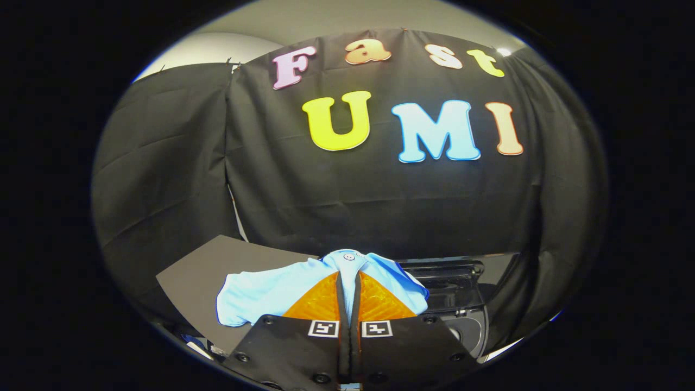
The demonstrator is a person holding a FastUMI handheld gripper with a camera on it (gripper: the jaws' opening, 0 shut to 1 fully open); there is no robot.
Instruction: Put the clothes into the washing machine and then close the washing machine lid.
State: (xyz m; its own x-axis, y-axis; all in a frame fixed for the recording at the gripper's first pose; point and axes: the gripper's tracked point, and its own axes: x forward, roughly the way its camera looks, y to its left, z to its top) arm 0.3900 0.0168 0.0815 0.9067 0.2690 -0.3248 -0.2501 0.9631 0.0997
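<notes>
Gripper point(348, 279): two orange fingers point(317, 301) drawn nearly together, only a thin dark slit btwn them. A narrow strip of the light blue garment point(260, 293) runs up thru that slit, both pads pressing on it, so jaws clamped on the cloth. Each finger has a small black/white square marker point(323, 328) at its base, on the black gripper body.

Garment: pale blue shirt-type piece, a white button visible on the placket at the fingertips' far end. Bulk of fabric bunches to the left of the fingers, w/ a smaller fold spilling right, darker blue edge there. Looks lifted off the surface at the pinch point, rest draping down; can't tell whether the low left lobe touches the board.

Under/behind the garment, left side: flat dark grey board point(206, 271), angled, its corner pointing left.

Right of fingers, just beyond the shirt's right fold: washing machine point(461, 304), black, glossy. Upper part reads as a dark opening w/ a rim; lower part shows a rounded grey panel. Can't tell lid position for sure, too dark. Shirt is beside the machine, not inside it; right fold overlaps the machine's left edge in view, contact unclear.

Beyond everything: black cloth wall point(163, 163), creased, w/ a seam gap left of centre. Pale ceiling above it, a bright lamp spot point(504, 52) upper right.
</notes>
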